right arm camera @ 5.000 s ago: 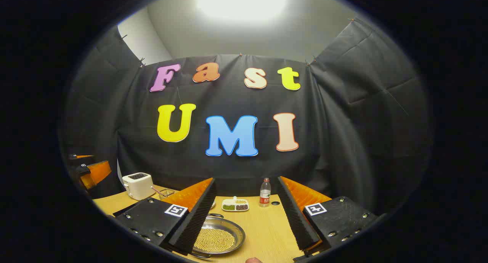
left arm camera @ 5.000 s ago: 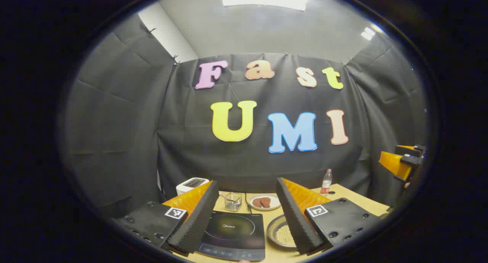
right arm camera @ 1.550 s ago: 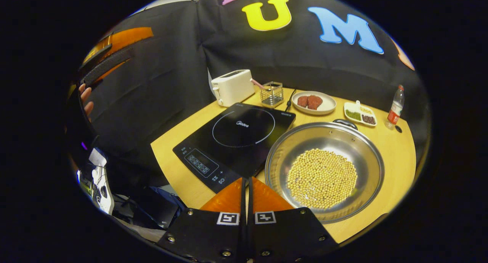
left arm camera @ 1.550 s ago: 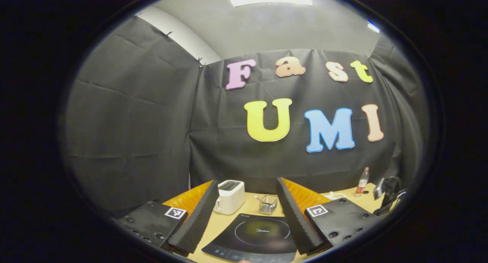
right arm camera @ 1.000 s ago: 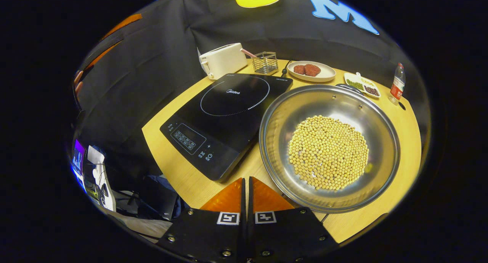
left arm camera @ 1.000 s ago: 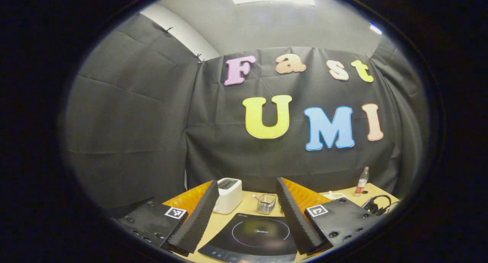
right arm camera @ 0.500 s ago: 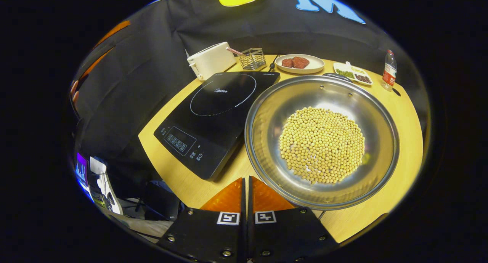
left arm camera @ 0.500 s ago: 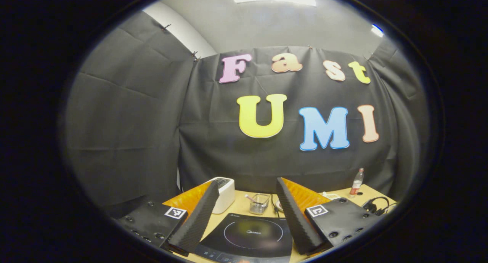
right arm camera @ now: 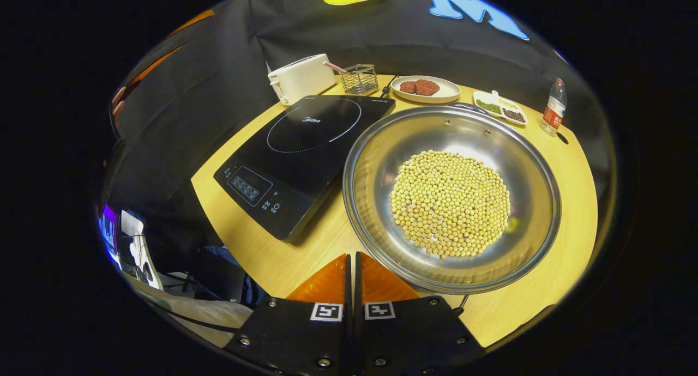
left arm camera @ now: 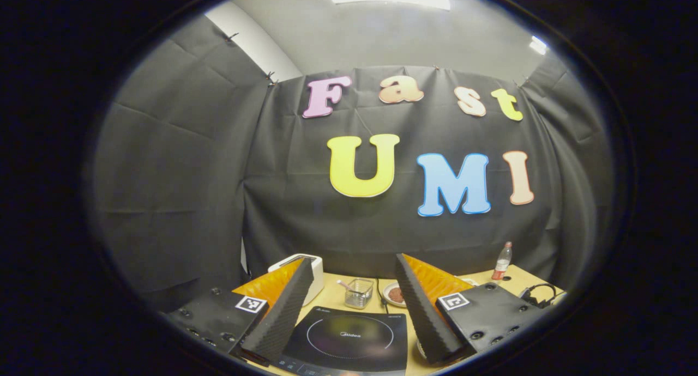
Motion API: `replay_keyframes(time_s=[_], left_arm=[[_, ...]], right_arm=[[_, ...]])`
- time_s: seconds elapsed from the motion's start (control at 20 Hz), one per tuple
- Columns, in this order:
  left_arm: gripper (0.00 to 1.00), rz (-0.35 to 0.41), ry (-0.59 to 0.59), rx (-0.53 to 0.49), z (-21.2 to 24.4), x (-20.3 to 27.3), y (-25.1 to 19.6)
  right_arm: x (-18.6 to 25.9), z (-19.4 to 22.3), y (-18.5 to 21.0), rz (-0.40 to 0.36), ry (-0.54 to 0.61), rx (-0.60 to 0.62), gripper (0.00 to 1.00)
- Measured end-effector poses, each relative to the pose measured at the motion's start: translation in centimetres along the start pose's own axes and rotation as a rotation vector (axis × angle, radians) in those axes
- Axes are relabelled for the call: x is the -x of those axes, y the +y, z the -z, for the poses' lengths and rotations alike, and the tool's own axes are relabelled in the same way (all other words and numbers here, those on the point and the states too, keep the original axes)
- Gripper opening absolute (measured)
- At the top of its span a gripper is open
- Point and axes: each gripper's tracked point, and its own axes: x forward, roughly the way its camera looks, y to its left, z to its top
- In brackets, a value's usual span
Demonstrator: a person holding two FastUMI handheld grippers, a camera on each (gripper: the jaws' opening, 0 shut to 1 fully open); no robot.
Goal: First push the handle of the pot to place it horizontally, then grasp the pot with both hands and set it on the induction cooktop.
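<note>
Beside the induction cooktop point(right arm camera: 305, 147), the pot point(right arm camera: 452, 199) sits level; right jaws clenched, left released.

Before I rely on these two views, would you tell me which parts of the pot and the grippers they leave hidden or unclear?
- Pot, right gripper view: its near handle lies under the right gripper, so its angle is unreadable.
- Far handle, same view: the rim hides most of it.
- Right gripper: fingers closed together; contact with the handle is unclear.
- Pot, left gripper view: hidden behind the left gripper's own finger.
- Induction cooktop: near edge cut off below.
</note>
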Motion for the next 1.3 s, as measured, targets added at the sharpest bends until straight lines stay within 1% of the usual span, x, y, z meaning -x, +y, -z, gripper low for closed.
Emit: replay_keyframes(time_s=[0.15,0.25,0.4,0.5,0.6,0.65,0.7,0.9,0.95,1.0,1.25,1.3], left_arm=[[1.00,0.016,0.013,0.007,0.6,-0.6,-0.8],[0.99,0.027,0.018,0.010,0.5,-3.1,-1.6],[1.00,0.045,0.021,0.012,0.8,-4.1,-2.0],[0.98,0.057,0.019,0.009,0.9,-4.7,-2.3],[0.98,0.072,0.022,0.013,1.4,-5.2,-2.4],[1.00,0.080,0.025,0.017,1.8,-5.5,-2.5],[0.98,0.090,0.030,0.022,2.0,-5.8,-2.8],[0.98,0.132,0.044,0.044,2.9,-7.0,-3.7],[0.94,0.141,0.046,0.046,3.0,-7.3,-3.9],[0.98,0.145,0.047,0.046,3.2,-7.5,-4.1],[0.98,0.158,0.053,0.049,3.0,-8.1,-5.6],[1.00,0.156,0.054,0.046,3.1,-8.0,-6.1]], right_arm=[[0.1,0.2,-0.5,0.024,0.023,0.021,0.01],[0.1,0.5,-0.9,0.049,0.047,0.038,0.01],[0.0,1.2,-1.8,0.097,0.083,0.075,0.01],[0.0,1.9,-2.9,0.137,0.116,0.083,0.01],[0.1,2.4,-4.1,0.172,0.142,0.060,0.01],[0.3,2.6,-4.7,0.184,0.152,0.039,0.01],[0.3,2.8,-5.2,0.196,0.159,0.017,0.01],[1.2,3.4,-7.9,0.271,0.177,-0.035,0.01],[1.3,3.4,-8.5,0.287,0.178,-0.048,0.01],[1.6,3.5,-8.9,0.300,0.180,-0.059,0.01],[2.9,4.2,-12.0,0.356,0.199,-0.057,0.01],[3.0,4.3,-12.8,0.364,0.200,-0.053,0.01]])
